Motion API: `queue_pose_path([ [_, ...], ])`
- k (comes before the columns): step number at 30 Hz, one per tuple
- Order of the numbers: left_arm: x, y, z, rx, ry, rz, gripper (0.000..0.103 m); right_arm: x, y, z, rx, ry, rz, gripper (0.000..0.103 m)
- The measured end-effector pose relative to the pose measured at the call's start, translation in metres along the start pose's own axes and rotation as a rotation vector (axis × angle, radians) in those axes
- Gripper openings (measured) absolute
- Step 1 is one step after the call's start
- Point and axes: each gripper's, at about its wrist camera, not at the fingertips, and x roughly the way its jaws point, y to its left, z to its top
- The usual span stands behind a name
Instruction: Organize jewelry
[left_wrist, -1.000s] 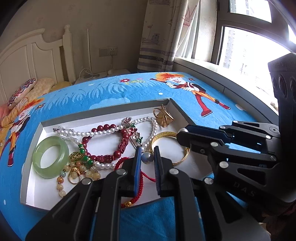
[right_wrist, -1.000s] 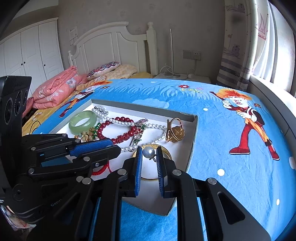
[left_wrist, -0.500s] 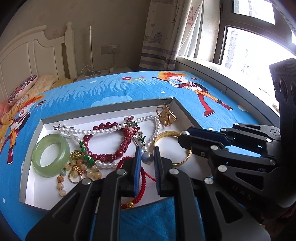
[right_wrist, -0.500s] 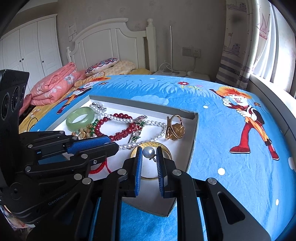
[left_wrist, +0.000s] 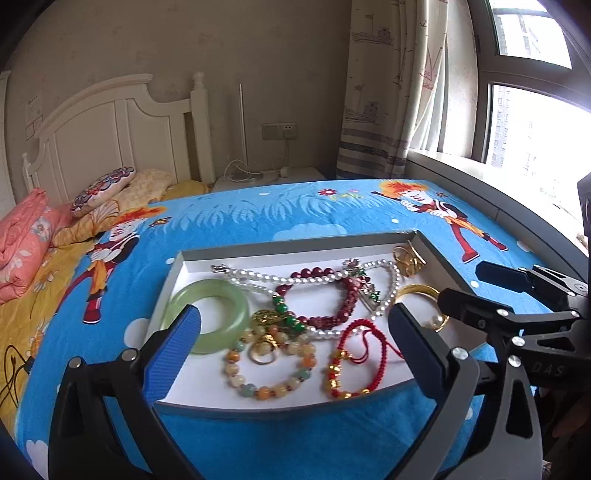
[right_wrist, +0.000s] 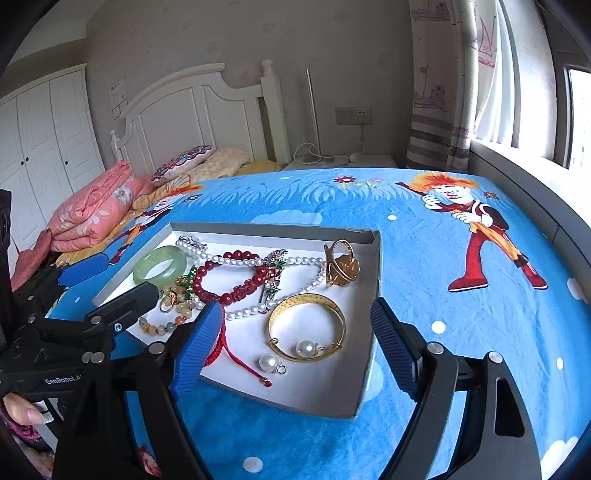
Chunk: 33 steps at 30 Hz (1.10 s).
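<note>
A shallow grey cardboard tray with a white floor (right_wrist: 376, 258) is lying on a bright blue cartoon-print bedspread (right_wrist: 461, 332), holding a loose tangle of jewelry.

The right gripper (right_wrist: 297, 349) is hovering over the tray's near right corner, its blue-padded jaws opening wide with nothing pressed between them. Framed in the gap are a loose white pearl pendant with a small metal loop (right_wrist: 267, 362) and, just beyond it, a gold bangle set with a pearl (right_wrist: 306, 326). The pendant is lying closest, slightly left of the midline between the jaws, its loop pointing right. The bangle's ring is lying flat on the tray floor.

The left gripper (left_wrist: 293, 345) is also opening wide and gripping nothing. It is hanging above the near edge of the tray, over a bracelet of orange and cream beads (left_wrist: 269, 365) and a red cord bracelet with gold beads (left_wrist: 351, 360). A pale green jade bangle (left_wrist: 207, 314) is lying by its left pad.

The right gripper is judged nearer the pendant and gold bangle; the left is nearer the beads.

Readable writing: "GenRobot.AI" on the left gripper's body in the right view, and "DAS" on the right gripper's body in the left view.
</note>
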Motion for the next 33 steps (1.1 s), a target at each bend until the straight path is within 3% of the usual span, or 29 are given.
queue_pose_path([
  [3,-0.002,0.019,-0.002,-0.009,0.006,0.033,0.101,0.003,0.016,-0.001,0.001,-0.003,-0.047,0.086],
  [9,-0.001,0.046,-0.008,-0.08,0.017,0.002,0.101,0.009,0.025,-0.003,0.017,0.011,-0.11,0.086],
  [15,0.007,0.04,-0.01,-0.059,0.056,0.023,0.101,0.021,0.011,-0.006,0.09,0.071,-0.124,0.086],
  [21,0.01,0.034,-0.012,-0.03,0.08,0.089,0.101,0.017,0.015,-0.009,0.079,0.051,-0.151,0.086],
  [33,0.008,0.038,-0.012,-0.041,0.067,0.082,0.101,0.013,0.018,-0.009,0.066,0.032,-0.149,0.086],
])
